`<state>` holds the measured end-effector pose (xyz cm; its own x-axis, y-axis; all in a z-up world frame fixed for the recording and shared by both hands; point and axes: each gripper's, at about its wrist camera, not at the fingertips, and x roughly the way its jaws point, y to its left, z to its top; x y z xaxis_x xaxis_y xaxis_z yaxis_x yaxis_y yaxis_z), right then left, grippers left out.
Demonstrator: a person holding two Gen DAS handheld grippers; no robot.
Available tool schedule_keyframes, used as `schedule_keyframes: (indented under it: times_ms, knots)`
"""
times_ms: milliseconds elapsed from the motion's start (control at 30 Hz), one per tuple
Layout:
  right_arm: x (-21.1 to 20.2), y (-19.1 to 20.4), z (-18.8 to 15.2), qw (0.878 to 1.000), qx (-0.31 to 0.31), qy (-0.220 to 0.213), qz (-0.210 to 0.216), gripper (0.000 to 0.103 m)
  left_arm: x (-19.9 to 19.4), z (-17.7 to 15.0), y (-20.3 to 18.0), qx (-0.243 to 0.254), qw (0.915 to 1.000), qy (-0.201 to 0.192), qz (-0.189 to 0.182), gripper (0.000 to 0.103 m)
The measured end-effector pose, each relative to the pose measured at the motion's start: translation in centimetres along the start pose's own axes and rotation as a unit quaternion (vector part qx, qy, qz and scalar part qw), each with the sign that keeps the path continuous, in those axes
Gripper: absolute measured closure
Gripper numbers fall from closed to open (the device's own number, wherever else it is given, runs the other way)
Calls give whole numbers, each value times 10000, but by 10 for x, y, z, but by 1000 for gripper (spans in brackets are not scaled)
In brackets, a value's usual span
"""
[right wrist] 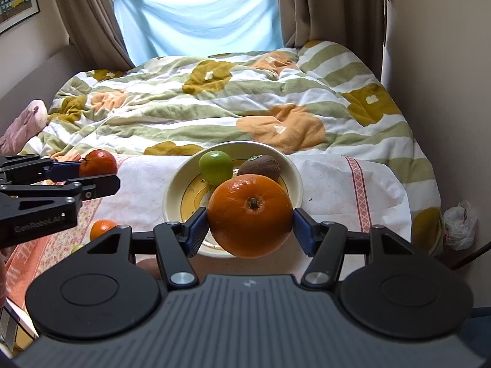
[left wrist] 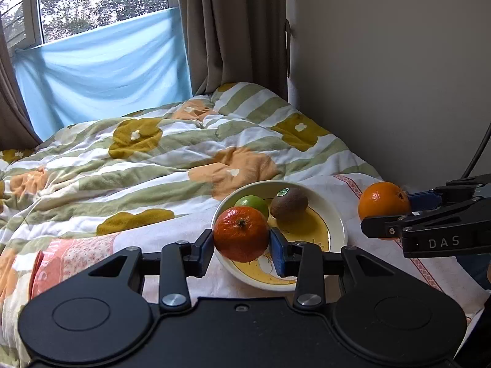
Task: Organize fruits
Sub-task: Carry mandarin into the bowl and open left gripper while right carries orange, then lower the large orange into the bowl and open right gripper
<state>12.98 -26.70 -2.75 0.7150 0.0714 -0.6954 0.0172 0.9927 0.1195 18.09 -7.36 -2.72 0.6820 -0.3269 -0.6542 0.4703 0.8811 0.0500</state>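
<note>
L gripper [left wrist: 241,243] fingers grip tangerine [left wrist: 241,233] | R gripper [right wrist: 250,226] fingers grip orange [right wrist: 250,215] | both by bowl [right wrist: 296,173]

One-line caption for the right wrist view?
Right gripper holds an orange before a bowl with lime and kiwi.

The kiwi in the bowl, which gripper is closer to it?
Left, though it's close. The left gripper holds its tangerine over the bowl beside the kiwi; the right gripper holds its orange at the near rim.

The left gripper [left wrist: 241,245] clamped a reddish-orange round mandarin [left wrist: 241,233] over the cream ceramic bowl [left wrist: 336,214] (green lime [left wrist: 254,204] and brown kiwi [left wrist: 289,203] inside).
</note>
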Motion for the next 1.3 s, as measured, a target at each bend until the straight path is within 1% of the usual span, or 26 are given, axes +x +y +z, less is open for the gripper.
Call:
schedule_keyframes:
  times_ms: [200,333,500,667,800,900,933,967,1000,1033,1067,1133,1200,1300]
  knots:
    - [31,-4,15,9997,165,138,-94,28,52,9,3,323,9990,266,-164,60]
    - [57,-10,20,9989,346,276,-183,28,90,8,6,487,9971,540,-239,60]
    - [84,-16,23,9976,472,426,-263,28,125,2,4,881,9928,776,-254,60]
    - [105,-19,24,9964,544,557,-327,28,148,-8,0,1193,9874,1002,-277,60]
    - [111,-19,23,9963,504,607,-343,28,158,-12,0,1195,9857,1147,-314,60]
    - [113,-19,24,9964,469,609,-363,28,162,-11,-1,1176,9856,1175,-315,59]
    - [113,-19,24,9964,453,613,-371,28,162,-11,-2,1187,9858,1149,-318,51]
    - [114,-20,24,9964,436,618,-377,28,160,-10,-2,1167,9862,1109,-395,36]
    - [114,-20,25,9965,427,619,-379,28,156,-9,-2,1127,9867,1058,-505,29]
    - [113,-21,25,9965,426,618,-375,28,152,-8,-3,1115,9875,981,-536,18]
    - [113,-20,25,9965,428,617,-370,28,147,-7,-4,1149,9882,899,-471,8]
    - [111,-22,25,9967,414,598,-359,28,139,-4,-6,1214,9890,760,-362,5]
    - [109,-22,26,9970,374,584,-338,28,132,-1,-3,1139,9901,739,-356,5]
    - [108,-23,27,9975,282,582,-293,28,123,0,3,1059,9917,685,-248,5]
